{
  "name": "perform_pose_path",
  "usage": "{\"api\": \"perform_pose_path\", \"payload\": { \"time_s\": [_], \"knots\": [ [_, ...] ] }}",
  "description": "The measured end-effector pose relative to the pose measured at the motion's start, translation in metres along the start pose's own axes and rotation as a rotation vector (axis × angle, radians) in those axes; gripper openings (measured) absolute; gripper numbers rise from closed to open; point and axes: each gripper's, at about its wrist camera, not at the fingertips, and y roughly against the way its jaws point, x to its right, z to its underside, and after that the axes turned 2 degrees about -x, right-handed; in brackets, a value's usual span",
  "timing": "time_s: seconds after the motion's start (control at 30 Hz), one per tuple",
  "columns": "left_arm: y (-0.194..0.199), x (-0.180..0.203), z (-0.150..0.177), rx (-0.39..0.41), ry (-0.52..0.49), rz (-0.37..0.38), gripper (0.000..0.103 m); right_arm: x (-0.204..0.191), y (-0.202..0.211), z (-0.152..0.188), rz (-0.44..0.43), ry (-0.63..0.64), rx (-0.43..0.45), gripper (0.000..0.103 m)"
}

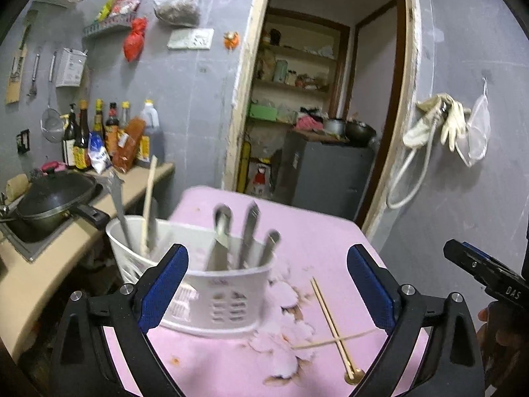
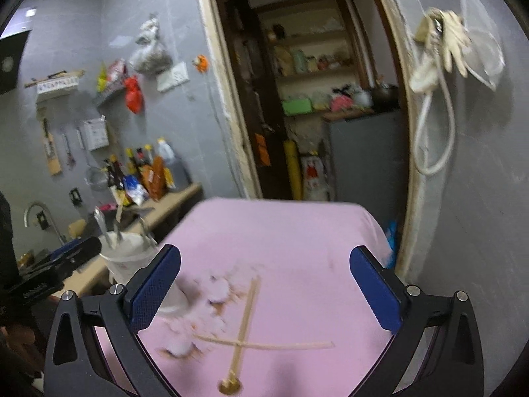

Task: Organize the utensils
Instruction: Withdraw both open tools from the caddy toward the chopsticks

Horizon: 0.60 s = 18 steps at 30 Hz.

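With both the left gripper (image 1: 264, 281) and right gripper (image 2: 264, 284) spread empty, the crossed chopsticks (image 2: 246, 327), apparently lying loose on the pink surface (image 2: 297, 231), may scatter if nudged.

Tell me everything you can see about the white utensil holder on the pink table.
The white utensil holder looks like plastic, with slotted vents in its wall. It stands upright on the pink table, near the table's left edge. Metal utensil handles stick up from its nearer section; a wooden stick and another metal utensil lean in the farther one. The left gripper is open in front of it, not touching.
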Motion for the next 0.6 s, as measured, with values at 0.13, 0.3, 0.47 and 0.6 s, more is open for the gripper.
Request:
{"api": "perform_pose_path", "payload": {
  "time_s": [0.13, 0.3, 0.47, 0.6],
  "knots": [
    [-0.016, 0.013, 0.017, -0.053, -0.008, 0.021, 0.094, 0.021, -0.005, 0.021, 0.044, -0.032, -0.094, 0.103],
    [-0.037, 0.026, 0.037, -0.128, -0.009, 0.054, 0.094, 0.042, -0.017, 0.048, 0.066, -0.101, -0.239, 0.098],
    [-0.055, 0.037, 0.054, -0.192, -0.03, 0.077, 0.094, 0.054, -0.033, 0.07, 0.032, -0.16, -0.37, 0.062],
    [-0.063, 0.04, 0.061, -0.219, -0.038, 0.078, 0.094, 0.059, -0.045, 0.083, -0.01, -0.213, -0.436, 0.052]
  ]
}}
